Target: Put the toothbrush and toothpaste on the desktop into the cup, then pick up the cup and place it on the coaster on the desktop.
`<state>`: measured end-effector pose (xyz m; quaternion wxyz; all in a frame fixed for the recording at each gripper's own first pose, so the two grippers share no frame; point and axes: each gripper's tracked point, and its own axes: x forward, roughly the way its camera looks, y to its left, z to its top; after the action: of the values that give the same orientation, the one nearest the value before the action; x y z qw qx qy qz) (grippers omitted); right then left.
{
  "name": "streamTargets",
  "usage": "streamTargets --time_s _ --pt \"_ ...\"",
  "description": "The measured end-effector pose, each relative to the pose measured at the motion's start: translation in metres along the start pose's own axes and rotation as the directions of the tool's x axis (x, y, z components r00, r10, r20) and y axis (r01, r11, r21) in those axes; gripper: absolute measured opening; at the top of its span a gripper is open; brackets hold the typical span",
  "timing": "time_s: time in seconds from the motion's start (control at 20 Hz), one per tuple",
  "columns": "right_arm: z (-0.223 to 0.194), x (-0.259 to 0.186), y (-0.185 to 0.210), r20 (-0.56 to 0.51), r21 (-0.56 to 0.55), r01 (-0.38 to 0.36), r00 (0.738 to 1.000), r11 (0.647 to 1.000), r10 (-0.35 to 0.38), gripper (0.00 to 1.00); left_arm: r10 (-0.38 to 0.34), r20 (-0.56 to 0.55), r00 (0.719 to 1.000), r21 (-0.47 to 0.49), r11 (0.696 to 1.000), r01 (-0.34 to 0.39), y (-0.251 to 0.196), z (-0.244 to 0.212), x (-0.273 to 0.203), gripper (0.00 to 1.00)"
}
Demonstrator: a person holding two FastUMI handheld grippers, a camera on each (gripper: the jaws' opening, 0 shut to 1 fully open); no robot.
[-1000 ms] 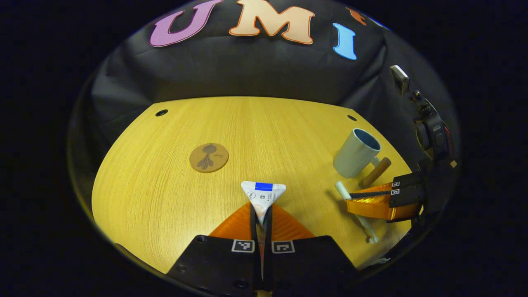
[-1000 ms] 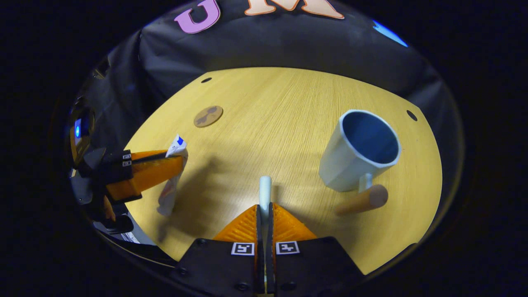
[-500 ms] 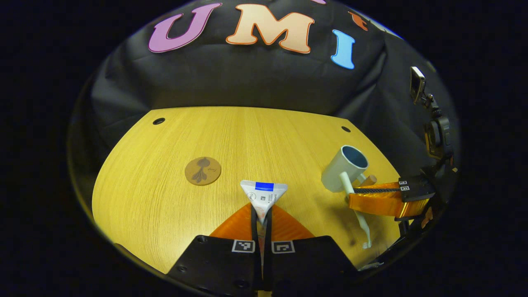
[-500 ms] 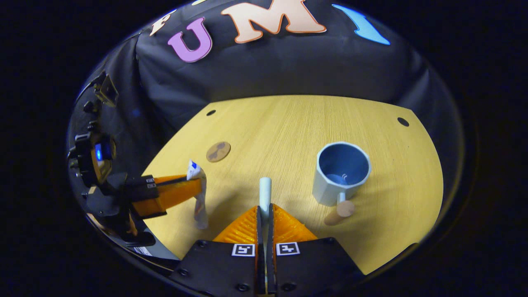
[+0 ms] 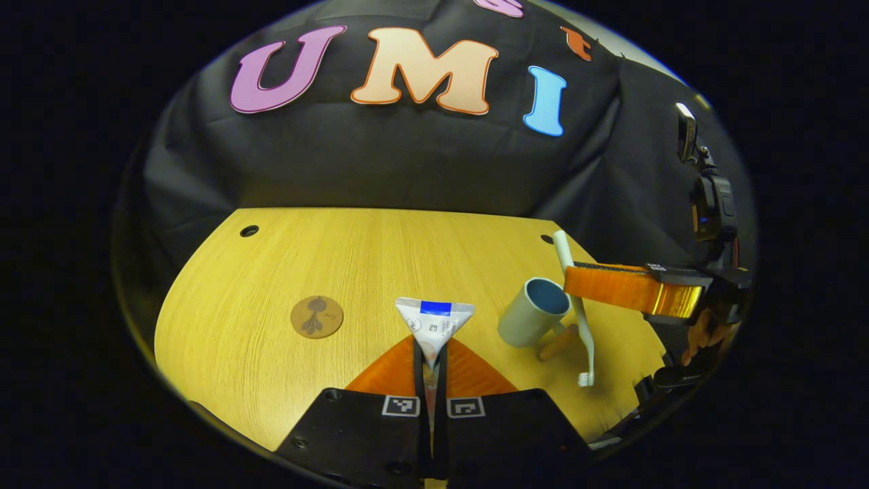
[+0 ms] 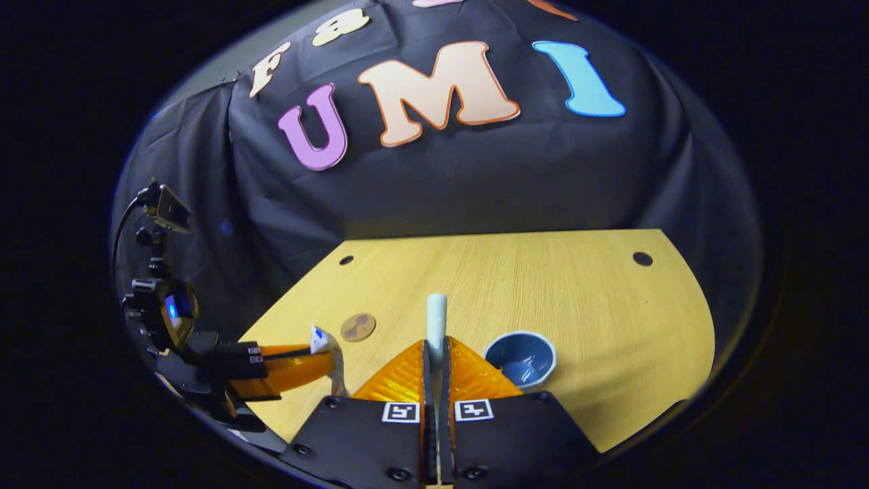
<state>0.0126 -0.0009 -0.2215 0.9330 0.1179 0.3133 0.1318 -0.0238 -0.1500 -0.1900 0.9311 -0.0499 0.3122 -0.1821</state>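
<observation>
Toothpaste [image 5: 434, 324] clamped between the jaws of the left gripper [image 5: 428, 360], crimped flat end fanned out past the tips and pointing forward, lifted clear of the desk [image 5: 380, 265]. Toothbrush [image 6: 436, 319] pinched likewise between the closed jaws of the right gripper [image 6: 434, 353], blunt handle end poking straight out beyond the tips. Seen from the left gripper view: toothbrush [image 5: 574, 309] held near upright, gripped high on the handle, bristle head hanging down close to the desk, just beside the cup [image 5: 534, 320] and on its right. Cup standing upright on the desk, pale outside, blue inside, with a wooden handle [image 5: 557, 343] sticking out toward the lower right. Coaster [image 5: 316, 316] flat on the desk, well apart from the cup, off to the left of the toothpaste. A hand [image 5: 706, 336] partly visible behind the right gripper [image 5: 577, 285] at the far right. Seen from the right gripper view: open mouth of the cup [image 6: 521, 360] almost from above, just right of the jaws and low, blue inside plain. Left gripper [image 6: 326, 356] at lower left with the toothpaste [image 6: 324, 343] hanging from it, coaster [image 6: 358, 327] just beyond. Cannot tell from this view how near the bristle end hangs to the cup.
</observation>
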Motion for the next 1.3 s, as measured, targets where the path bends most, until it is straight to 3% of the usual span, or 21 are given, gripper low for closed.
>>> streamTargets --time_s 0.35,0.65,0.85,1.3 --pt "0.062 0.009 -0.031 0.173 0.054 0.009 0.985 0.999 -0.018 0.04 -0.003 0.026 1.0 -0.023 1.0 0.004 -0.019 0.014 -0.01 0.0" --pt "0.076 0.036 -0.068 0.243 0.085 0.035 0.968 0.996 -0.055 0.05 0.017 0.056 0.998 -0.017 1.0 -0.017 -0.027 0.025 -0.021 0.0" --pt "0.069 0.056 -0.081 0.246 0.097 0.053 0.966 0.994 -0.076 0.04 0.034 0.062 0.997 -0.031 0.999 -0.033 -0.027 0.027 -0.025 0.0" --pt "0.023 0.075 -0.096 0.147 0.072 0.099 0.983 0.993 -0.108 0.04 0.061 0.057 0.997 -0.043 0.997 -0.059 -0.02 0.031 -0.015 0.0"
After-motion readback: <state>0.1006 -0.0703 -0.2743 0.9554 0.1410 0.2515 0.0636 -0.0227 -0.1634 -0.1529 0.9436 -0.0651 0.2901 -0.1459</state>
